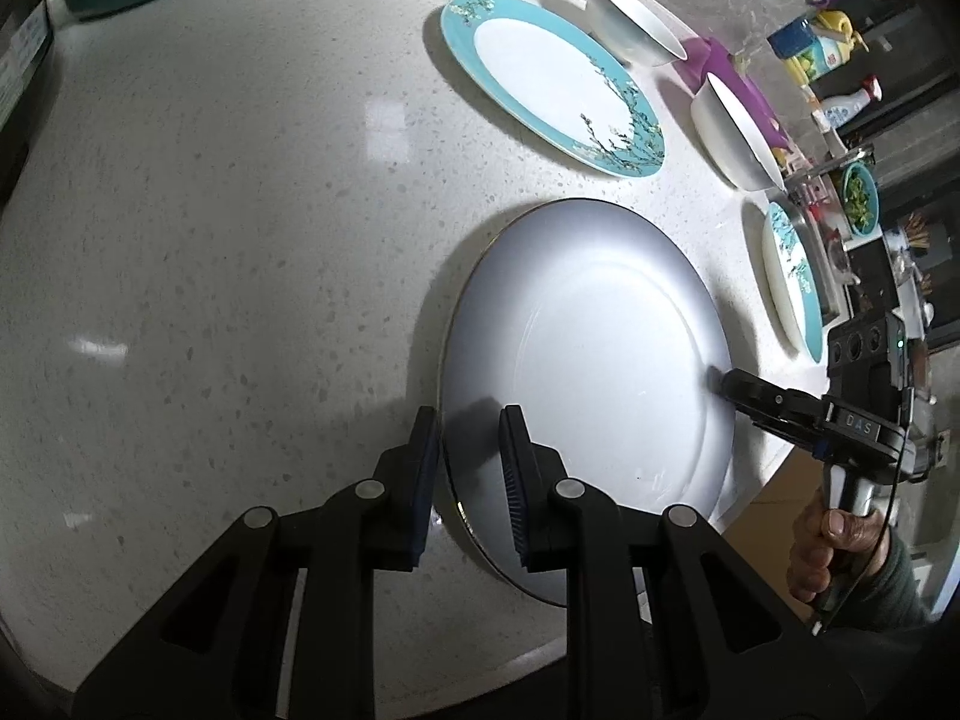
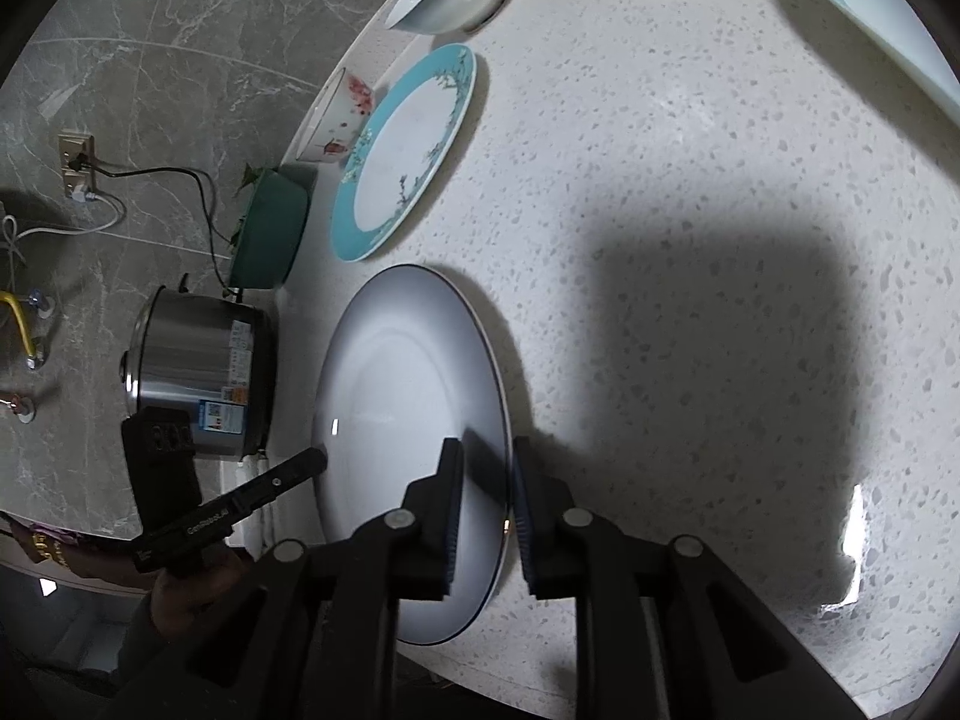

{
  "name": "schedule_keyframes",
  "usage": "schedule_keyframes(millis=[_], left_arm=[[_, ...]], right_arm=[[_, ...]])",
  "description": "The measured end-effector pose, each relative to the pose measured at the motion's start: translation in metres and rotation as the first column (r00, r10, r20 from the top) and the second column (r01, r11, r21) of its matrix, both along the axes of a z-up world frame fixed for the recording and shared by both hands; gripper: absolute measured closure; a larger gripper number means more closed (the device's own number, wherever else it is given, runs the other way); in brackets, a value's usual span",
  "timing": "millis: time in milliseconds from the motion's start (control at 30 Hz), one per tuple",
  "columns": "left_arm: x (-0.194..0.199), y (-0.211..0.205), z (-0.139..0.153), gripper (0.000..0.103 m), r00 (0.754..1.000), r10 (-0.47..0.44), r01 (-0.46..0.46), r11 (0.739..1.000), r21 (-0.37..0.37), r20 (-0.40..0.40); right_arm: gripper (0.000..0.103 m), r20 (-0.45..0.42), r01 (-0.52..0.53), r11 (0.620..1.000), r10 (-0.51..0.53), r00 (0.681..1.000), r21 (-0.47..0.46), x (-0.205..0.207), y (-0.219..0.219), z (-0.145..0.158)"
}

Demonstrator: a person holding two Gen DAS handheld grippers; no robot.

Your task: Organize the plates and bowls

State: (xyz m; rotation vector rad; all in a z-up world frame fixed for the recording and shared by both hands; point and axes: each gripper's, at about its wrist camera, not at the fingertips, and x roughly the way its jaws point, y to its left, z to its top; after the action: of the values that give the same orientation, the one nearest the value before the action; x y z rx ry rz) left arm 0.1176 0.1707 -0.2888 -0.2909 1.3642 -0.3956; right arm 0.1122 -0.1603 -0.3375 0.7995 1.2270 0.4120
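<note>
At the left, the left gripper [image 1: 471, 468] is set steeply down over the near-left rim of the grey plate [image 1: 588, 372], with the rim taken between the jaws. The gap there is narrow, and it cannot be told whether the pads press the rim or only straddle it. The plate is seen resting on the tabletop [image 1: 210, 240] near its front edge, gripped from opposite sides (probably because so wide and shallow a dish would tip if carried by one edge).

At the right, the right gripper [image 2: 487, 516] is placed across the far rim. Its jaws are spread a little, with the rim between them but a clear gap on the inner side, so nothing is pinched there. A release after setting down is judged likely.

Beyond, a blue plate [image 1: 540, 66] and two white bowls [image 1: 636, 24] are left unsorted, well apart from the grey plate.
</note>
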Motion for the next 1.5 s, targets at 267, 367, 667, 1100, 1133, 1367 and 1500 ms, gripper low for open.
schedule_keyframes(millis=[267,367,667,1100,1133,1367,1500], left_arm=[[-0.005,0.037,0.048,0.000,0.970,0.187,-0.164,0.976,-0.145,0.158],[-0.002,0.035,0.062,0.000,0.963,0.222,-0.202,0.970,-0.137,0.152],[-0.020,-0.026,0.087,0.000,0.951,0.233,-0.231,0.972,-0.034,0.205],[0.121,-0.022,0.081,0.002,0.962,0.135,-0.159,0.983,0.087,0.237],[0.137,-0.023,0.077,0.002,0.963,0.115,-0.143,0.985,0.100,0.245],[0.190,-0.046,0.036,0.002,0.979,-0.056,0.026,0.988,0.154,0.195],[0.199,-0.044,0.023,0.003,0.980,-0.092,0.064,0.986,0.154,0.179]], right_arm=[[0.000,0.130,0.075,0.990,-0.090,0.987,0.118,-0.027,-0.040,0.038],[0.000,0.136,0.071,0.982,-0.096,0.986,0.174,-0.036,-0.049,0.044],[0.000,0.244,0.015,0.977,-0.069,0.967,0.215,-0.013,-0.080,0.078],[0.000,0.255,-0.030,0.997,0.010,0.967,0.074,0.122,-0.061,0.088],[0.000,0.241,-0.021,0.998,0.004,0.970,0.066,0.129,-0.059,0.083],[0.000,0.124,0.001,1.000,-0.003,0.992,0.014,0.171,-0.043,0.033],[0.002,0.092,-0.009,1.000,0.008,0.996,0.008,0.183,-0.033,0.017]])
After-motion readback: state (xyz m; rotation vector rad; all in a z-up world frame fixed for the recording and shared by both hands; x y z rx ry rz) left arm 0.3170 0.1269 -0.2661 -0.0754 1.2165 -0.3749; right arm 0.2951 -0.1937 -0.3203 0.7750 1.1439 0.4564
